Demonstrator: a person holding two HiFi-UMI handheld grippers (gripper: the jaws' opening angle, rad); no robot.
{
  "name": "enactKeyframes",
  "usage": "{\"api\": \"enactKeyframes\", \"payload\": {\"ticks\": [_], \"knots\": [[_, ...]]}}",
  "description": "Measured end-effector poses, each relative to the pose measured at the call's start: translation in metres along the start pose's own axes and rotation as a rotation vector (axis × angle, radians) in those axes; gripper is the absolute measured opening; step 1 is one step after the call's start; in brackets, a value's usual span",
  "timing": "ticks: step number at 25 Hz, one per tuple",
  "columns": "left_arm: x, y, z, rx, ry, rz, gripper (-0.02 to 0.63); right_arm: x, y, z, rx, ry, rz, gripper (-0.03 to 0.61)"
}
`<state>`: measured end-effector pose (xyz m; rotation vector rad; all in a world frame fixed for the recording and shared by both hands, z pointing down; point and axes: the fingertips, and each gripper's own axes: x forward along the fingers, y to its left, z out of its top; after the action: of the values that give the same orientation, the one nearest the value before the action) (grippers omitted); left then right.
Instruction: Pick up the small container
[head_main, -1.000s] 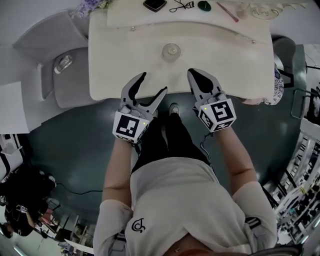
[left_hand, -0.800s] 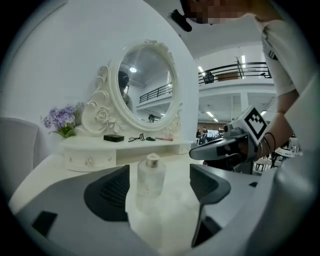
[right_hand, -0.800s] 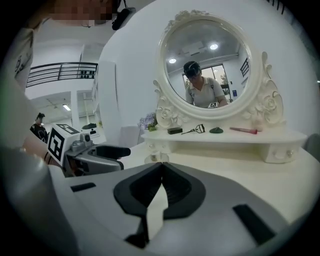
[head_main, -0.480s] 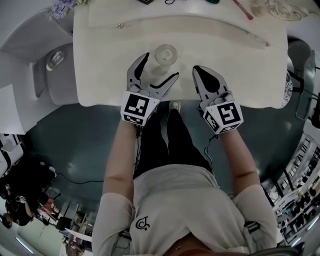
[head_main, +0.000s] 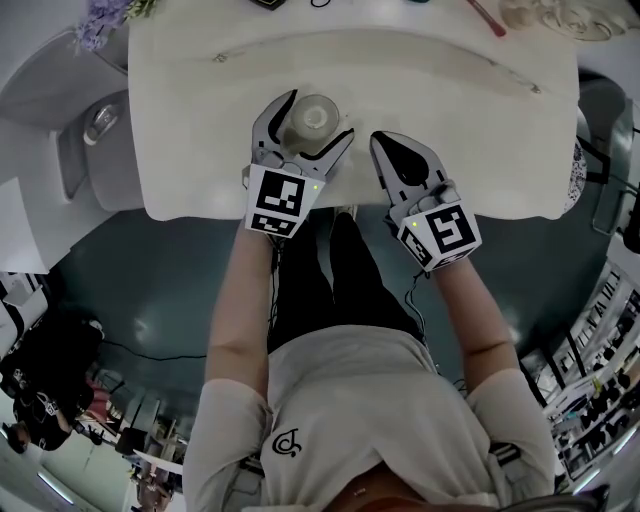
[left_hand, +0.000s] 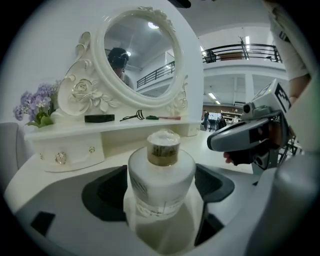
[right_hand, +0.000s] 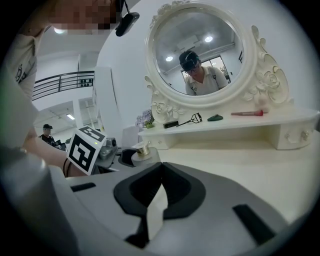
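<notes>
On the dressing table (head_main: 450, 120), the small container (head_main: 313, 118) stands at the person's twelve o'clock. It sits between the opening jaws of the left gripper (head_main: 318, 114), one jaw at its nine o'clock and the other at its three. The right gripper (head_main: 382, 145) lies over the table's near edge at the container's four o'clock, apart from it. Behind the container, a raised shelf (left_hand: 75, 131) carries a flat case (left_hand: 99, 118), an eyelash curler (left_hand: 131, 117) and a brush (left_hand: 169, 118) in a row beneath the mirror (left_hand: 140, 55). Flowers (head_main: 105, 15) stand at the container's ten o'clock.
</notes>
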<state>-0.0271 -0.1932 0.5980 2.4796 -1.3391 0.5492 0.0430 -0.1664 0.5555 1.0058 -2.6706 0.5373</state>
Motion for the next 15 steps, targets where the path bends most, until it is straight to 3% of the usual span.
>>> {"api": "enactKeyframes", "payload": {"ticks": [4, 15], "knots": [[0.005, 0.003, -0.005, 0.034, 0.060, 0.025, 0.350, 0.000, -0.002, -0.001, 0.011, 0.002, 0.010, 0.009], [0.002, -0.006, -0.006, 0.060, 0.059, -0.008, 0.347, -0.004, -0.011, 0.000, -0.002, 0.021, -0.003, 0.009]]}}
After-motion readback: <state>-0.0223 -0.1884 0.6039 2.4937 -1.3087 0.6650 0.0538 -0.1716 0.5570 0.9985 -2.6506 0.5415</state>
